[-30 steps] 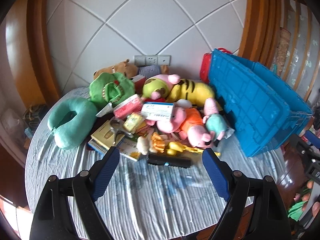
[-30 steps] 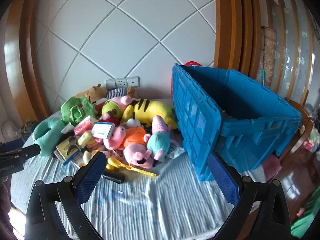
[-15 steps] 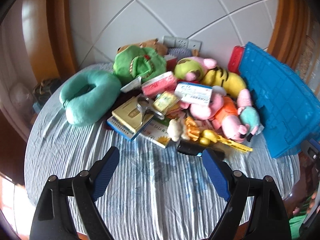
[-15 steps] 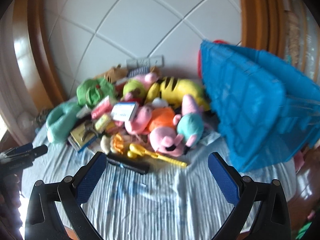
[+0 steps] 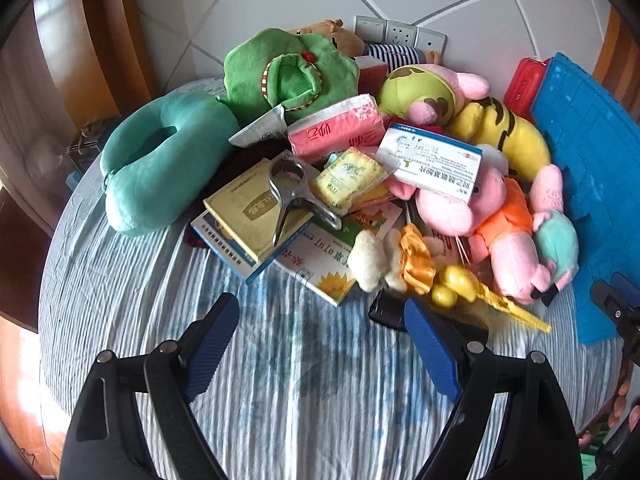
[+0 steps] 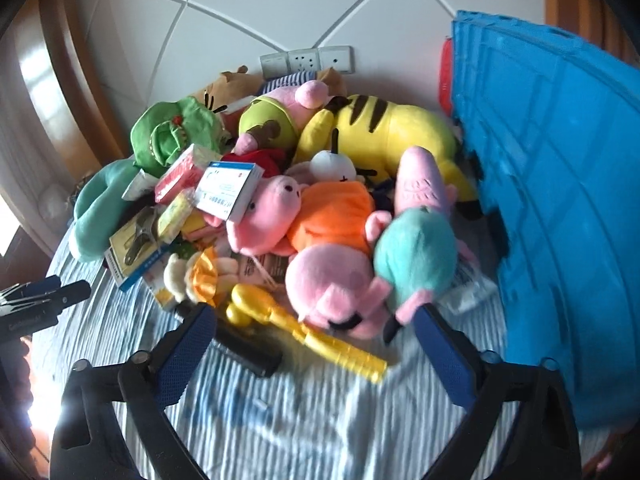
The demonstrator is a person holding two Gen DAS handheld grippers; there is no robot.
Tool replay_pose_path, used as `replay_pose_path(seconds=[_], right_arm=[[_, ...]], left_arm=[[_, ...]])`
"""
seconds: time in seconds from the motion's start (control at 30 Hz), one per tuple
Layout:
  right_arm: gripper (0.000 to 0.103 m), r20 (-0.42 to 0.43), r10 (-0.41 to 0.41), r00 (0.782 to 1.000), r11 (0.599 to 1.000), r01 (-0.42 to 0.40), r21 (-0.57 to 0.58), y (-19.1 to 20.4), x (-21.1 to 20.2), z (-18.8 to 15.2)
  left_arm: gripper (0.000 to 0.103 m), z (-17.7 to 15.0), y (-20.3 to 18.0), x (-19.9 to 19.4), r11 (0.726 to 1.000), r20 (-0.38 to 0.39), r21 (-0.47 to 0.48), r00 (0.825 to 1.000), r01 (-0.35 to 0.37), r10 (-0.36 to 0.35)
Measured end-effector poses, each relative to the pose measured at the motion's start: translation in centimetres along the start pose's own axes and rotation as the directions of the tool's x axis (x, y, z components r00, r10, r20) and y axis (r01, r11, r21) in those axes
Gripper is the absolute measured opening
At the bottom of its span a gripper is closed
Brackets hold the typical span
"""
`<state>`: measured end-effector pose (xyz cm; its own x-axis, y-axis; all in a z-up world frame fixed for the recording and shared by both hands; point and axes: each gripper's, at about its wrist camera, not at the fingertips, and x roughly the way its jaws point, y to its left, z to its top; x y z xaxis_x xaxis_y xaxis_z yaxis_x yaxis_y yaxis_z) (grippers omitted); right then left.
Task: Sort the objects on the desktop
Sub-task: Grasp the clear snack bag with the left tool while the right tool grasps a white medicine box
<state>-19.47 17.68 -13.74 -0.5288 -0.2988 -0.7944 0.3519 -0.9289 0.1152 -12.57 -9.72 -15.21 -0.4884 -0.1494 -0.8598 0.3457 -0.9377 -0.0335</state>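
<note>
A heap of objects lies on a striped tablecloth [image 5: 304, 392]: a teal neck pillow [image 5: 156, 168], a green plush [image 5: 288, 76], books [image 5: 244, 216] with a metal clip [image 5: 292, 196] on top, a pink tissue pack [image 5: 340, 132], a white medicine box [image 5: 436, 164], pink plush pigs [image 6: 332, 240], a yellow striped plush [image 6: 384, 132] and a yellow toy hammer [image 6: 304, 328]. My left gripper [image 5: 320, 340] hangs open over the cloth just short of the books. My right gripper [image 6: 316, 348] is open, low in front of the pink pigs and the hammer.
A large blue plastic crate [image 6: 560, 184] stands at the right of the heap, with a red case [image 5: 524, 80] behind it. A black bar-shaped object [image 6: 248, 352] lies on the cloth by the hammer. Wall sockets [image 5: 400, 36] sit behind the heap. Wooden frames flank the tiled wall.
Both grippers have moved forward and lower toward the heap, which now looks larger. The left view has swung toward the books, the right toward the pigs. Both stay open.
</note>
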Motion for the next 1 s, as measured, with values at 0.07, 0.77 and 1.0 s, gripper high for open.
replay_pose_path(seconds=[0.07,0.77,1.0], right_arm=[[0.085,-0.012,0.021,1.0,1.0,-0.021,-0.015,-0.5,1.4,1.3],[0.102,-0.098,-0.006,0.995,0.915,-0.034,-0.402,8.6,13.5,9.3],[0.102,-0.111,-0.013,0.994,0.858,-0.046,-0.512,9.3,16.5,9.5]], left_arm=[[0.085,0.9,-0.1,0.5,1.0,0.001,-0.01,1.0,-0.018,0.018],[0.085,7.5,1.4,10.3,0.997,-0.098,0.069,0.995,-0.016,0.023],[0.085,8.8,-0.4,14.1,0.988,-0.124,0.152,0.992,0.017,0.002]])
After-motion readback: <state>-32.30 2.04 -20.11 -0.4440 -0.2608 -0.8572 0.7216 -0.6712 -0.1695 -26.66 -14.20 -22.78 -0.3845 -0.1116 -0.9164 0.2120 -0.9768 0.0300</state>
